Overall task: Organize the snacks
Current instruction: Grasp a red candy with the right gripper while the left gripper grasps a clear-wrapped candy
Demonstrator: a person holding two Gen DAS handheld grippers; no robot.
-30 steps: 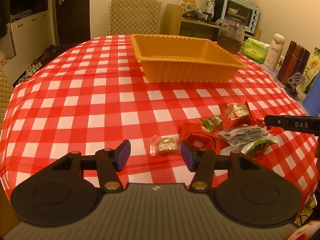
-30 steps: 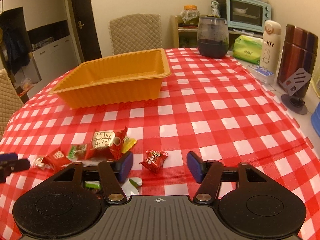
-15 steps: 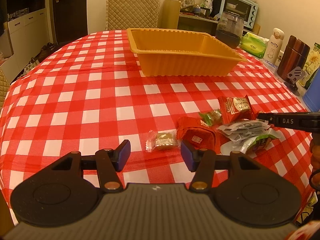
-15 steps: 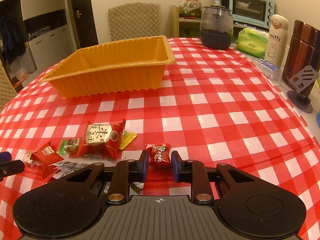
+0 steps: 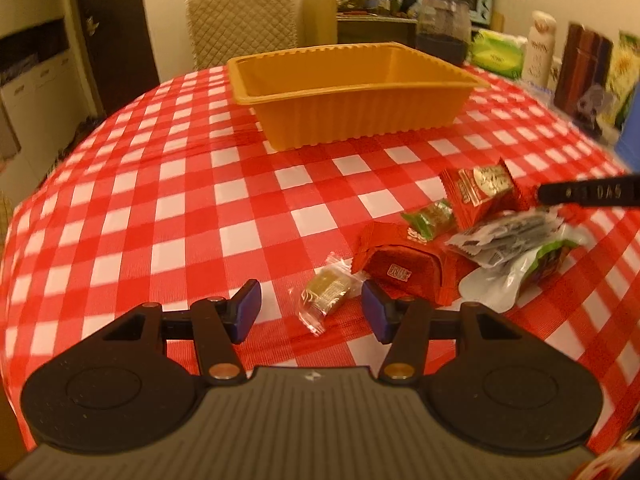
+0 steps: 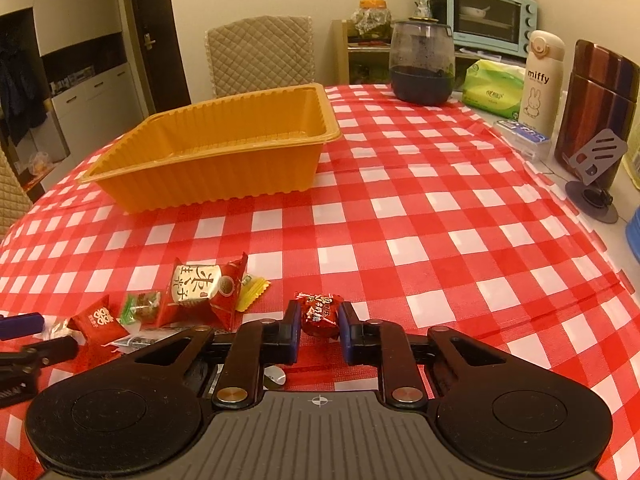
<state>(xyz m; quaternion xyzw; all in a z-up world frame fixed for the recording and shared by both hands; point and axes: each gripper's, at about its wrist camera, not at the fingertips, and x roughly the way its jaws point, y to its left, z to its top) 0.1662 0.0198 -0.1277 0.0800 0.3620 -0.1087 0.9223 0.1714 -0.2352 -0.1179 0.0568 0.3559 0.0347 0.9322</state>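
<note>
Past the red-checked cloth point(image 6: 440, 216) on your surface you see a quilted chair point(image 6: 260, 54), a dark glass jar point(image 6: 422, 66), green tissues point(image 6: 494, 88), a white miffy bottle point(image 6: 542, 80) and a blue toaster oven point(image 6: 490, 14).

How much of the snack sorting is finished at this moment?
Nothing is done: the orange ribbed plastic tray holds no snack. In hand: the right gripper is shut on a small red wrapped candy. The left gripper is open around a clear-wrapped tan biscuit. The pile of packets remains.
</note>
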